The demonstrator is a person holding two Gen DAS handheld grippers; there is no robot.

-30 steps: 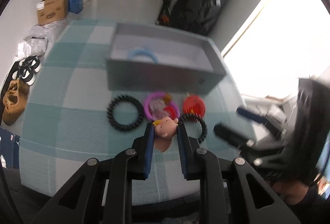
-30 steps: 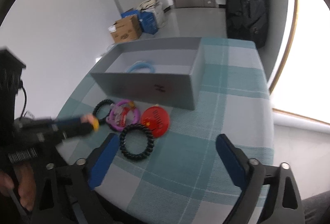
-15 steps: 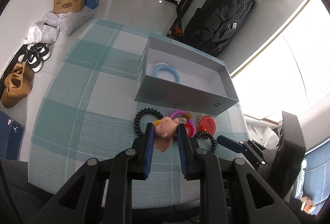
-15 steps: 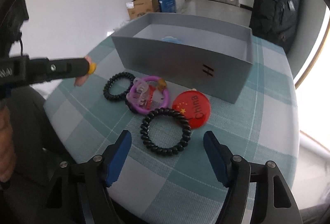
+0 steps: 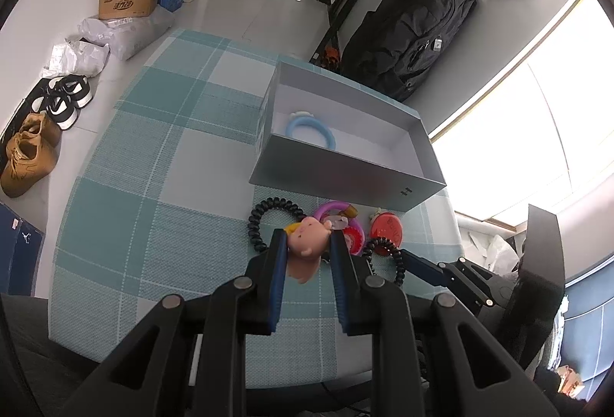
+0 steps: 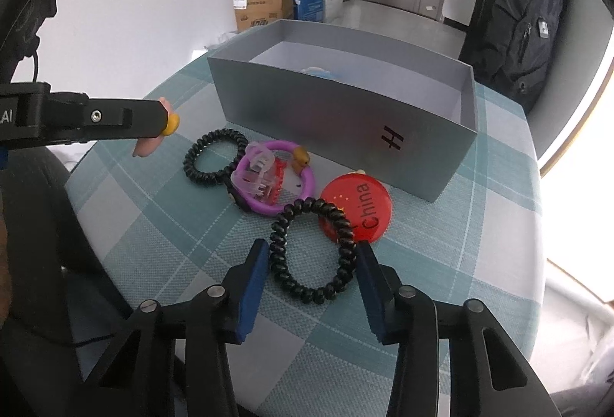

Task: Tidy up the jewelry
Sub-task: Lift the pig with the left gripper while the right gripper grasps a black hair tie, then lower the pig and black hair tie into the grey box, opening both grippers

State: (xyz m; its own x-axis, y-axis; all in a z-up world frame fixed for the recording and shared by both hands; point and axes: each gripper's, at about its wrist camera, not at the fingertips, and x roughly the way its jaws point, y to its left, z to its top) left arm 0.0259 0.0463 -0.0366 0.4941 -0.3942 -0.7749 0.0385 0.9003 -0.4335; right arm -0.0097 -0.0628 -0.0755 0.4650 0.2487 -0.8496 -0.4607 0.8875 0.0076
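On the left, the left gripper (image 5: 307, 244) is clamped on a small pink rubbery doll-head charm with a yellow tuft (image 5: 307, 238), held clear above the teal-and-white checked tablecloth (image 5: 126, 225); carried this way, it appears ready for transfer to the open grey cardboard box (image 5: 345, 175), where a pale blue plastic ring (image 5: 310, 128) already lies, so the box evidently serves as the collecting place. In the right wrist view, a black coiled elastic hair tie (image 6: 215, 161) lies on the cloth touching a purple plastic bangle (image 6: 303, 186), and a translucent pink claw clip (image 6: 257, 175) rests across the bangle. These unsorted items are bunched just in front of the box's near wall. Further right, a second black coiled hair tie (image 6: 311, 250) overlaps a round red "China" badge (image 6: 360, 209). The right gripper (image 6: 311, 263) straddles this tie, its jaws having just been closing, the blue pads at or just beside the coil's sides; a firm pinch is not evident. Judged purpose: picking the tie off the badge for boxing.
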